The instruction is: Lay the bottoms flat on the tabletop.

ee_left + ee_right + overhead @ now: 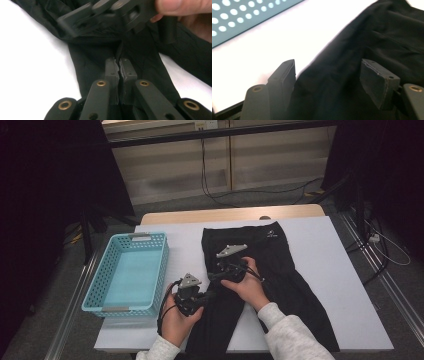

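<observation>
High view shows us the black trousers point(260, 280) lying lengthwise down the white table point(330, 270), our left gripper point(119, 65) pinching a fabric fold at the left leg, our right gripper point(329, 75) spread astride the left edge just beyond.

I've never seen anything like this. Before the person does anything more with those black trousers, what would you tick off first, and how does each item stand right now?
1. Left gripper has its hold: ok, jaws shut on a pinch of the black trousers.
2. Right gripper gripping cloth: not ok, its jaws stand apart with the fabric edge between them.
3. Trousers lying on the white table: ok, though one leg hangs past the near edge.
4. Blue basket ready: ok, nothing inside, it sits left of the trousers.
5. Grippers clear of each other: cannot tell, they work very close together.
</observation>
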